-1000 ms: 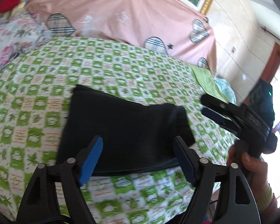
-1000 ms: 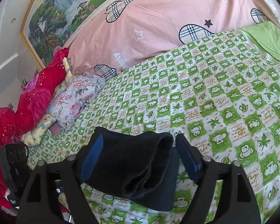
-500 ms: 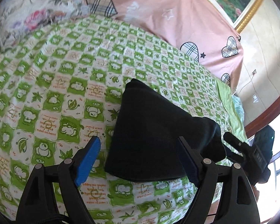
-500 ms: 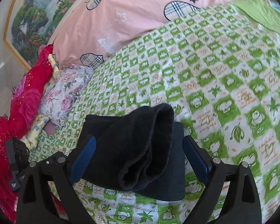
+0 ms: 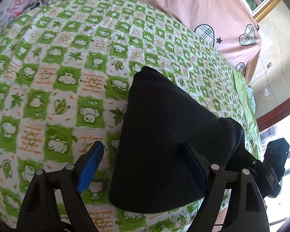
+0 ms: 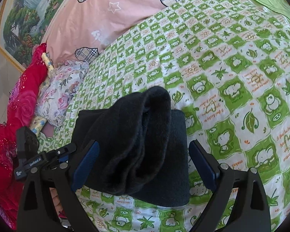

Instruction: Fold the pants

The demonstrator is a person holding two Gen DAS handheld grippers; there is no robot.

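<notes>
The black pants (image 5: 164, 127) lie folded into a thick bundle on the green checked bedspread (image 5: 67, 58), near its front edge. In the right wrist view the pants (image 6: 141, 145) show stacked layers with a rounded fold on top. My left gripper (image 5: 143, 166) is open, its blue pads astride the near left part of the bundle without pinching it. My right gripper (image 6: 143, 164) is open too, its pads on either side of the bundle's right end. Each gripper shows in the other's view: the right one (image 5: 268, 170), the left one (image 6: 48, 156).
A pink quilt with plaid hearts (image 5: 193, 9) lies along the far side of the bed. A floral pillow (image 6: 61, 89) and red bedding (image 6: 19, 106) sit at the left end. A framed landscape painting (image 6: 29, 9) hangs on the wall. The bed edge runs just below the pants.
Both grippers have come in closer and lower over the bundle, which now fills more of each view. The left gripper has swung leftward. The jaws have stayed open.
</notes>
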